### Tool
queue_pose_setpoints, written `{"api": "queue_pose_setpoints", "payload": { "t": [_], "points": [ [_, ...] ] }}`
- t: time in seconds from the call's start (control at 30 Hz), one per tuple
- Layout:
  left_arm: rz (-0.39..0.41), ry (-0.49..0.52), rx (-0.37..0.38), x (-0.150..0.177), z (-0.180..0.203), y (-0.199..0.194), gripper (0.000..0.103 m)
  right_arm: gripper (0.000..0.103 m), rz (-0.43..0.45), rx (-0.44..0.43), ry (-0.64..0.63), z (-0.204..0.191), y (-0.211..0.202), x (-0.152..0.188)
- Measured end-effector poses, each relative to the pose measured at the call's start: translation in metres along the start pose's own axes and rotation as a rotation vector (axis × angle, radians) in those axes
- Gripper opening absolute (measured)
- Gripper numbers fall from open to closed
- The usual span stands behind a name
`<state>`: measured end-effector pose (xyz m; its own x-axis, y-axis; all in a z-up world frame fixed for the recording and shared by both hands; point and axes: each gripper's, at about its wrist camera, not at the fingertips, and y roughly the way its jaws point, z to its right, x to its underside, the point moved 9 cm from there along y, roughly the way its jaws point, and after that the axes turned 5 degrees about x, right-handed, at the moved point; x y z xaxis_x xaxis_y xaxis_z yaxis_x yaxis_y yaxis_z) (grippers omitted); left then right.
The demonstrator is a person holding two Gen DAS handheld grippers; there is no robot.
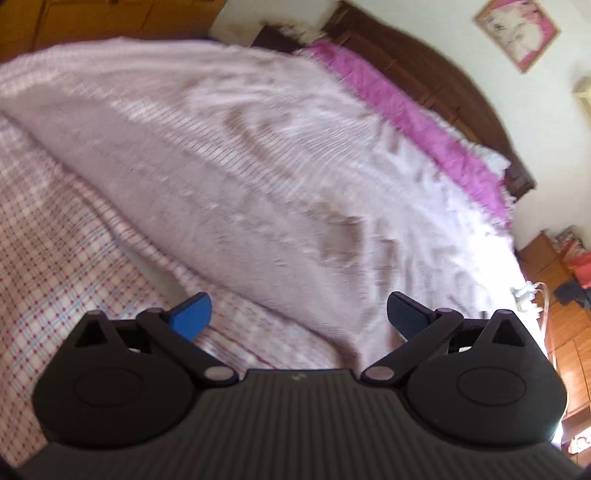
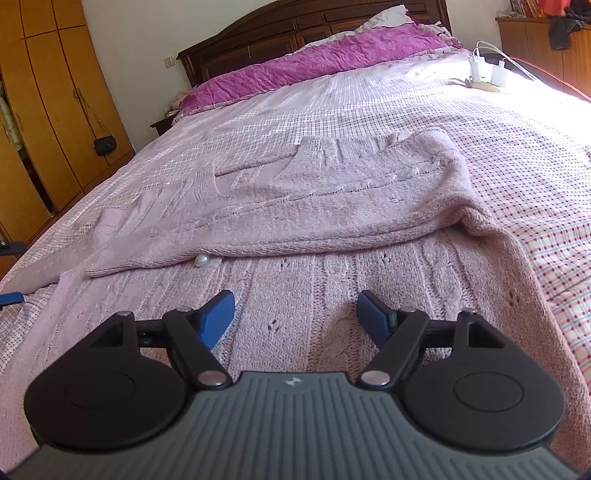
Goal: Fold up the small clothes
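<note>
While it lies spread on the bed, the soft pink knitted sweater [image 2: 295, 206] already has its far part folded over the near part, and a fold edge runs across the middle of the right wrist view. A small round pearly button [image 2: 203, 260] peeks out from under that edge, at about 10 o'clock from the right gripper [image 2: 295, 319].

I think the sweater is light, floppy and a bit stretchy. It will sag and bunch if you lift it by one spot. A good place to grab looks like the thick folded corner [image 2: 476, 221] at about 1 o'clock from the right gripper, or the ribbed edge. Two holds, one on each side, should keep the fold straight.

The right gripper hangs low over the near knit, its blue fingers [image 2: 218, 317] wide apart and holding nothing. The left gripper [image 1: 297, 317] is over the sweater's side edge, with its fingers apart and empty too. That view is blurry.

Under the sweater is the pink checked bedsheet [image 2: 535, 206]. At 12 o'clock lies a crinkly purple quilt [image 2: 314, 62] by the dark wooden headboard [image 2: 280, 33]. White chargers [image 2: 487, 74] sit at 1 o'clock, and an orange wooden wardrobe [image 2: 48, 92] stands at 10 o'clock.
</note>
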<state>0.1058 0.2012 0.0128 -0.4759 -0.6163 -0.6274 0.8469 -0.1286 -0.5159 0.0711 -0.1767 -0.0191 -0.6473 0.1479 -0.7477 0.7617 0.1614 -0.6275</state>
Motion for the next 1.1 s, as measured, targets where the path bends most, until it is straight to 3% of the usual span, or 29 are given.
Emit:
{"api": "queue_pose_setpoints", "payload": {
  "t": [0.1, 0.17, 0.3, 0.4, 0.6, 0.7, 0.8, 0.87, 0.9, 1.0, 1.1],
  "points": [
    [-0.006, 0.035, 0.047, 0.004, 0.013, 0.002, 0.103, 0.080, 0.002, -0.003, 0.001, 0.000, 0.000, 0.000],
    [-0.018, 0.047, 0.036, 0.008, 0.014, 0.011, 0.103, 0.080, 0.005, -0.005, 0.003, 0.000, 0.000, 0.001],
    [-0.034, 0.047, -0.080, 0.011, -0.009, 0.033, 0.103, 0.080, 0.006, -0.006, 0.009, 0.001, 0.000, 0.001],
    [0.017, 0.085, -0.169, 0.000, -0.025, 0.040, 0.103, 0.080, 0.010, -0.009, 0.012, 0.002, -0.001, 0.001],
    [0.117, 0.042, -0.244, -0.042, -0.055, 0.053, 0.101, 0.080, 0.015, -0.009, 0.023, 0.002, -0.002, 0.001],
    [0.156, 0.013, -0.285, -0.061, -0.074, 0.057, 0.087, 0.080, 0.016, -0.010, 0.033, 0.004, -0.005, 0.001],
    [0.176, 0.015, -0.343, -0.076, -0.090, 0.057, 0.061, 0.080, 0.016, -0.009, 0.048, 0.006, -0.007, 0.001],
    [0.180, 0.017, -0.373, -0.081, -0.099, 0.053, 0.020, 0.080, 0.016, -0.007, 0.058, 0.007, -0.009, 0.000],
    [0.183, 0.013, -0.377, -0.084, -0.102, 0.049, 0.013, 0.080, 0.017, -0.007, 0.062, 0.008, -0.010, 0.000],
    [0.223, 0.000, -0.319, -0.089, -0.104, 0.032, 0.013, 0.080, 0.019, -0.006, 0.080, 0.010, -0.014, -0.002],
    [0.256, 0.063, -0.296, -0.093, -0.089, 0.017, 0.012, 0.080, 0.025, -0.003, 0.099, 0.014, -0.018, -0.004]
  ]
}}
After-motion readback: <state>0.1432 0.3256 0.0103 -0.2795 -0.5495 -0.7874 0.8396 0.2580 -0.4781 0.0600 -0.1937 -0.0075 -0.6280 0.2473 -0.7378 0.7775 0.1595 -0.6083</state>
